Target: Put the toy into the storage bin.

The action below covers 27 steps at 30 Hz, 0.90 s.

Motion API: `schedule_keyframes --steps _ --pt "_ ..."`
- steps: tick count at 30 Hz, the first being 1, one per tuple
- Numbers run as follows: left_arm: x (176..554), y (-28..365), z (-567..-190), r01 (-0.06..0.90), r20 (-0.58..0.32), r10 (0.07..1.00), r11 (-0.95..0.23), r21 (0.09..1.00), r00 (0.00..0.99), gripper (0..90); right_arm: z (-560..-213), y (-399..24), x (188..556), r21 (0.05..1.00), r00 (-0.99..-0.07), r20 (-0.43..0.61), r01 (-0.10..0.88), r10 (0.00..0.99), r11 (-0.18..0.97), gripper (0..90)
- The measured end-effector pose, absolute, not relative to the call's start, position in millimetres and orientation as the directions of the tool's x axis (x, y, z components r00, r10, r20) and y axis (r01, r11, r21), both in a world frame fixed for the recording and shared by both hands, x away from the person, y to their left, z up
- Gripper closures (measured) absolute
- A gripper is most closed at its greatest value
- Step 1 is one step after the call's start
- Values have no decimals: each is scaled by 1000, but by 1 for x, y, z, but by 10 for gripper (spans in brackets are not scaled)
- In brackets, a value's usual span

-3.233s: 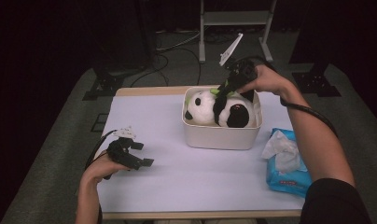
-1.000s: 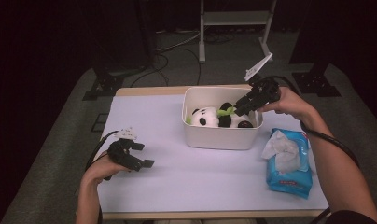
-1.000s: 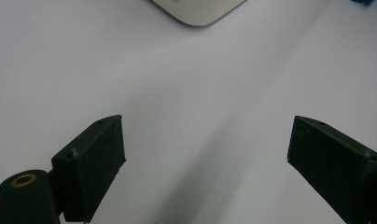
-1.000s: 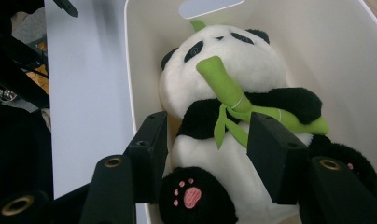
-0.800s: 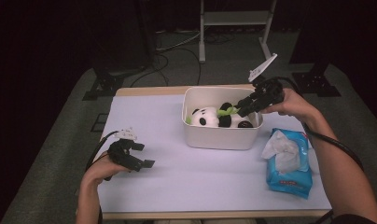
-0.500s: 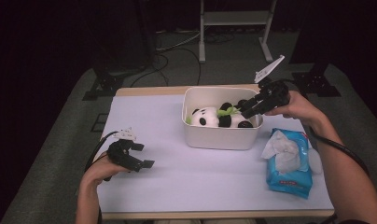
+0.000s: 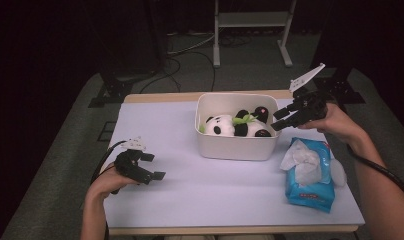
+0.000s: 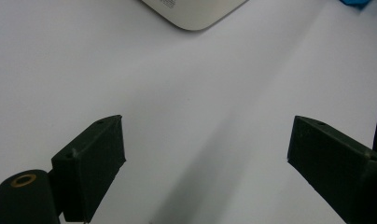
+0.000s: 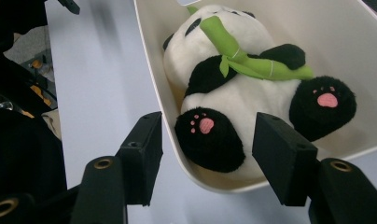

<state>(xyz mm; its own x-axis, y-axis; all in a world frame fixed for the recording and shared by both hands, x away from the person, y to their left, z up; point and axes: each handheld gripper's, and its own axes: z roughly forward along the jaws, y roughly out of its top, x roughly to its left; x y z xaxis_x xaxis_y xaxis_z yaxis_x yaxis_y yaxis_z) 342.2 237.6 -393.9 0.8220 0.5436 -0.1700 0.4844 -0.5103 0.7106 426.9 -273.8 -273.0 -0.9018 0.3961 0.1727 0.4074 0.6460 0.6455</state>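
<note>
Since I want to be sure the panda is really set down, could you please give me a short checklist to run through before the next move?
1. Plush panda lies inside the white bin, on its back with its paws up: ok.
2. Right hand-held gripper is free of the panda, its jaws just opening with nothing between the pads: ok.
3. Right hand-held gripper is off the bin's right rim: ok in the high view.
4. Left hand-held gripper is open and empty over the bare table: ok.
5. Blue wipes pack sits apart from the bin, right of it: ok.
</note>
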Motion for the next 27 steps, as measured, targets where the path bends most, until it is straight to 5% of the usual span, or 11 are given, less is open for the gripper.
schedule_keyframes --steps 27 --pt "342 237 -395 487 -170 546 -512 707 820 101 -295 -313 402 661 -868 207 465 452 589 390"
